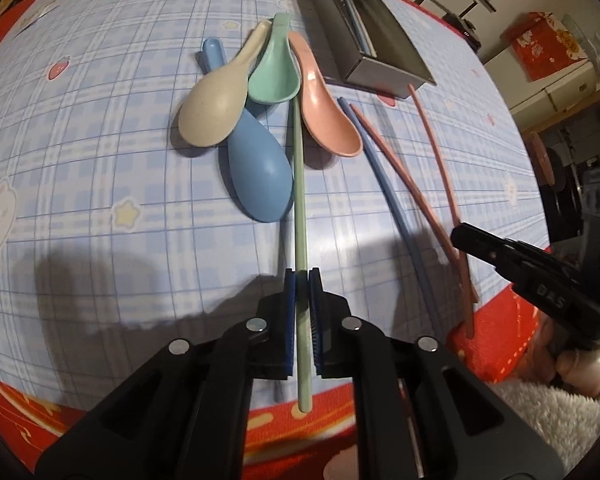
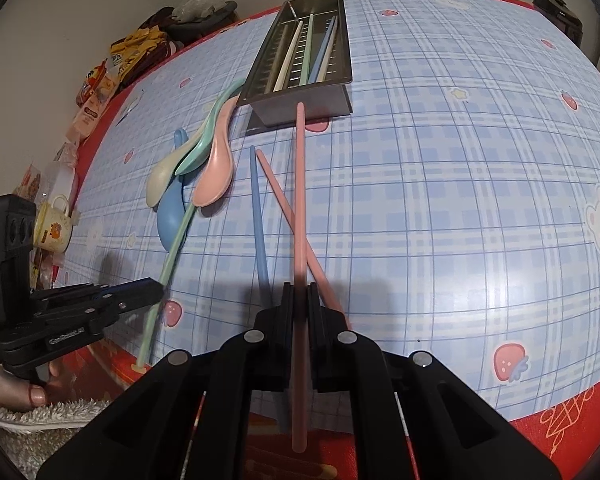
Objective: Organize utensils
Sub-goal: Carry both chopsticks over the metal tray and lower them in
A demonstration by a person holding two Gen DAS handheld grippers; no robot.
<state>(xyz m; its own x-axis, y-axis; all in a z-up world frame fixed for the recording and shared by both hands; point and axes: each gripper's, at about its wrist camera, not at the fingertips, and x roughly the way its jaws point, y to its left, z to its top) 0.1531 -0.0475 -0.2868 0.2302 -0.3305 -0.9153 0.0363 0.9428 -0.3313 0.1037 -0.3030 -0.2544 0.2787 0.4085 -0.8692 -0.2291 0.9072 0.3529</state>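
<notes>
1. Looking through the left wrist camera first: the left gripper (image 1: 302, 280) has its jaws closed tight on the green chopstick (image 1: 299, 184). The far end of that stick runs out between the blue spoon (image 1: 256, 172) and the pink spoon (image 1: 324, 116), close to the metal tray (image 1: 392, 68).
2. The stick seems to go under the green spoon (image 1: 276, 76). If it is pulled up fast, it could knock that spoon or push the cream spoon (image 1: 216, 108) off the pile.
3. The jaws hold the stick near one end, so the long far part could tip down and bump the tray wall instead of going in.
4. A blue chopstick (image 1: 396, 200) and a pink chopstick (image 1: 400, 172) lie on the tabletop (image 1: 100, 140) on the near side of the tray. The right gripper (image 1: 460, 236) is low beside them and could bump them.
5. Now the right wrist camera: the right gripper (image 2: 300, 292) has its jaws closed on a pink chopstick (image 2: 299, 184). Its far tip is just in front of the near wall of the metal tray (image 2: 300, 114).
6. This stick crosses over the other pink chopstick (image 2: 284, 200). Lifting it crooked could drag that one along or roll it off the tabletop (image 2: 460, 200).
7. The left gripper (image 2: 158, 286) is close by. If both hands go to the tray together, the two sticks could hit each other.
8. The tray already holds some chopsticks (image 2: 308, 50), so a new stick could land across them and stick out.
</notes>
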